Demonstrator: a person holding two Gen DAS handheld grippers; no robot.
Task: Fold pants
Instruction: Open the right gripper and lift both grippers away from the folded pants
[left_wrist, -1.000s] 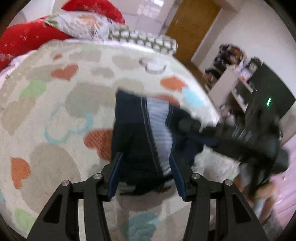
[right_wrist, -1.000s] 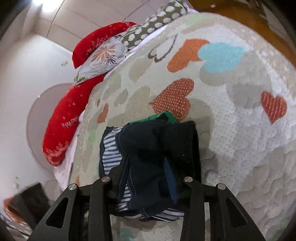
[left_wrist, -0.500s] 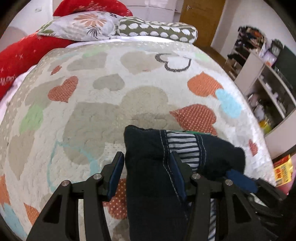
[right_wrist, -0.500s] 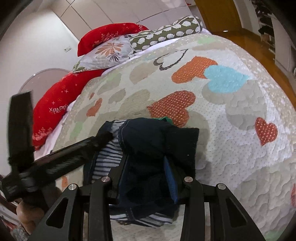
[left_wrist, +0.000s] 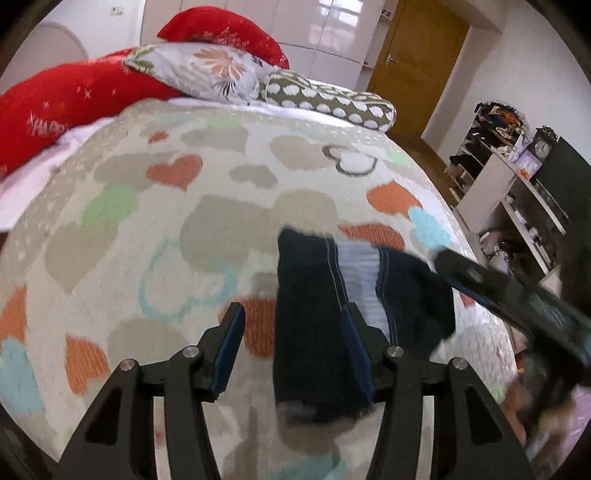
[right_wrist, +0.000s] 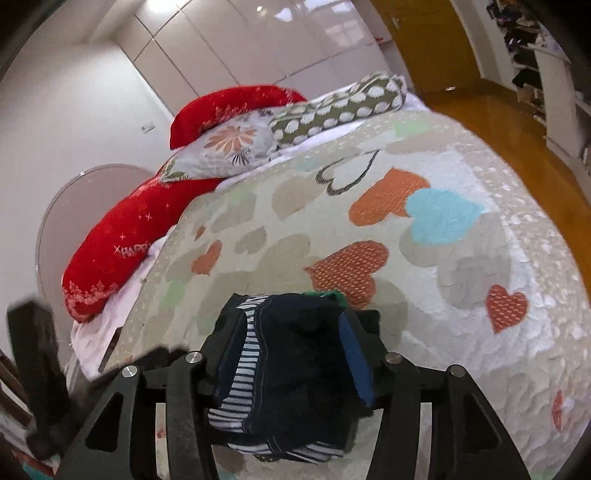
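The dark navy pants (left_wrist: 310, 325), folded into a small bundle with a striped lining showing, lie on the heart-patterned bedspread (left_wrist: 147, 206). My left gripper (left_wrist: 291, 332) is open: its right finger touches the bundle and bedspread shows between the left pad and the cloth. In the right wrist view the pants (right_wrist: 295, 362) fill the space between the fingers of my right gripper (right_wrist: 291, 332), whose jaws are opening with the cloth lying loose between them. From the left wrist view the right gripper (left_wrist: 454, 266) is a blurred black shape at the bundle's right edge.
A red pillow (left_wrist: 74, 96), a floral pillow (left_wrist: 207, 70) and a dotted bolster (left_wrist: 332, 103) lie at the head of the bed. To the right stand a wooden door (left_wrist: 417, 66) and cluttered shelves (left_wrist: 509, 192). Wooden floor (right_wrist: 498, 122) borders the bed.
The left gripper shifted left, so the bundle now sits only against its right finger. The right gripper's jaws widened and its view tilted up. The black bar crossing the right view withdrew to the left edge.
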